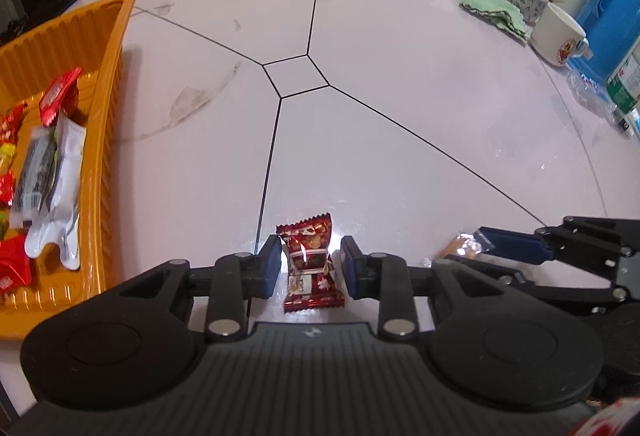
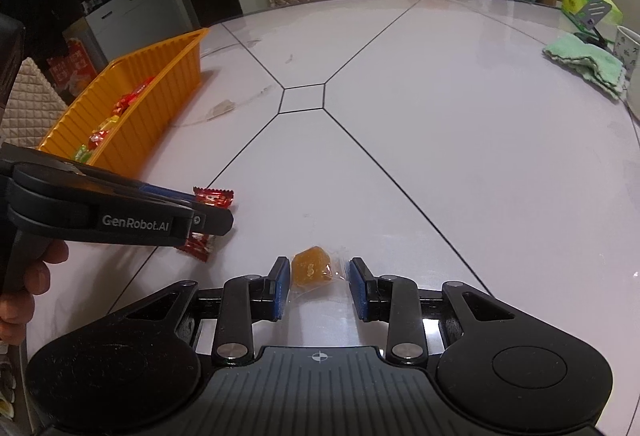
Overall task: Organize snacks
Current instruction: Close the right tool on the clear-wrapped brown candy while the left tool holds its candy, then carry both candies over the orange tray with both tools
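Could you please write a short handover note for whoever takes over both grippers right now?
Left gripper: open, straddling the dark red snack packet on the table; not yet clamped.
Right gripper: open, around the clear-wrapped orange candy, also on the table.
Orange tray sits to the left and already holds several wrapped snacks.
Done: those snacks are in the tray.
Left: close on both pieces and carry them to the tray; no other loose snacks are visible.

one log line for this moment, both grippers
left gripper: open, straddling red snack | right gripper: open, straddling orange candy | orange tray: partly filled
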Available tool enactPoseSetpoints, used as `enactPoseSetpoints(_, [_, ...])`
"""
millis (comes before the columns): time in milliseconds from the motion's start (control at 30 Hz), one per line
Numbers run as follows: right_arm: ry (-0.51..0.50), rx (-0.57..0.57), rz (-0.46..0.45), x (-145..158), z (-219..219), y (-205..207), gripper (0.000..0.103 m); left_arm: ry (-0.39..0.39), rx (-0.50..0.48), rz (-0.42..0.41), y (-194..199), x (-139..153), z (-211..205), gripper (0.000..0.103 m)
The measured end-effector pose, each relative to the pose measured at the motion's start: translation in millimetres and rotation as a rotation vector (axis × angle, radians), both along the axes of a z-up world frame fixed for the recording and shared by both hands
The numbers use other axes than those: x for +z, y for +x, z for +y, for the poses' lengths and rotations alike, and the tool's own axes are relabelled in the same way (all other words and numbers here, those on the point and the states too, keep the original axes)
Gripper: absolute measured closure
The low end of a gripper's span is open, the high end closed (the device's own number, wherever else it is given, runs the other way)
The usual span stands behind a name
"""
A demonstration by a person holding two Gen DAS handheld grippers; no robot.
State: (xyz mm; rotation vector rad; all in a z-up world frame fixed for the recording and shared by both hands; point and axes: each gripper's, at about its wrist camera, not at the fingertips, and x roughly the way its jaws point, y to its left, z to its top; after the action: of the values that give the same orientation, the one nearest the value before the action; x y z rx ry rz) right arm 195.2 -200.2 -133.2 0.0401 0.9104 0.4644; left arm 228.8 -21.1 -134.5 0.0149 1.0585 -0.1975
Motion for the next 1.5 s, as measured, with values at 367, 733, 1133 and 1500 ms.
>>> enactPoseSetpoints(367, [0.009, -0.018, 0.002, 2, -5, -3, 0.070, 0.013, 0.006, 0.009, 0, 0, 0, 0.083])
enactPoseSetpoints(733, [0.030, -0.005, -0.011, 11, -4, -4, 0.070, -0.019, 0.001, 0.000, -10, 12, 6, 0.084])
enactPoseSetpoints(1133, [0.097, 0.038, -0.030, 45, 9, -13, 0.070, -0.103, 0.042, -0.071, -56, 61, 41, 0.084])
enactPoseSetpoints(1500, [0.177, 0.177, -0.063, 78, 63, -13, 0.070, -0.093, 0.228, -0.153, -86, 105, 122, 0.084])
